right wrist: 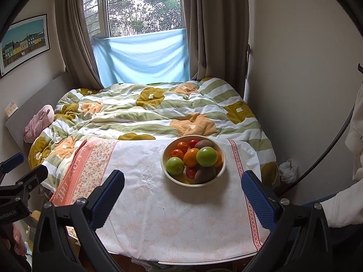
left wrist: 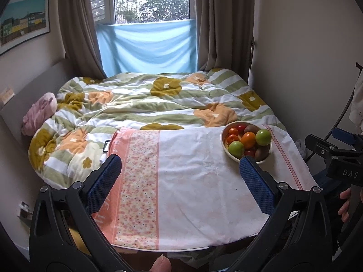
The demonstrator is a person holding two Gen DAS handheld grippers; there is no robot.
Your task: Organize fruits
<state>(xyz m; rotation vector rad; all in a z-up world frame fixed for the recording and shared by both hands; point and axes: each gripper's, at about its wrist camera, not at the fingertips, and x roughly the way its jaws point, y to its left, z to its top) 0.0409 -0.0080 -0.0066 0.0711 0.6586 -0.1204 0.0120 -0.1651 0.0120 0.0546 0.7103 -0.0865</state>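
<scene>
My left gripper (left wrist: 180, 181) is spread wide with nothing between its blue pads (left wrist: 104, 182), and it hovers over the near part of a small table (left wrist: 181, 248) covered by a white and pink floral cloth (left wrist: 192, 181). My right gripper (right wrist: 182, 198) is spread just as wide and also empty, held above the same cloth. The bowl (right wrist: 165, 170) of fruit sits on the far right part of the table. In the left wrist view it lies ahead and to the right, just beyond the tip of the right-hand pad; in the right wrist view it lies straight ahead, between the two fingers and further out, well apart from both. In the bowl I see two green apples (right wrist: 206, 156), oranges (right wrist: 191, 157), small red fruits (right wrist: 194, 142) and brown kiwis (right wrist: 205, 175) heaped together. Beyond the table is a bed with a rumpled green-striped quilt (right wrist: 147, 115) with a pink cushion (right wrist: 38, 123) at its left edge. Behind that, brown curtains (right wrist: 72, 34) frame a window (right wrist: 143, 6) with a blue sheet (right wrist: 140, 59) hung across its lower part. A framed picture (right wrist: 23, 43) hangs on the left wall.
</scene>
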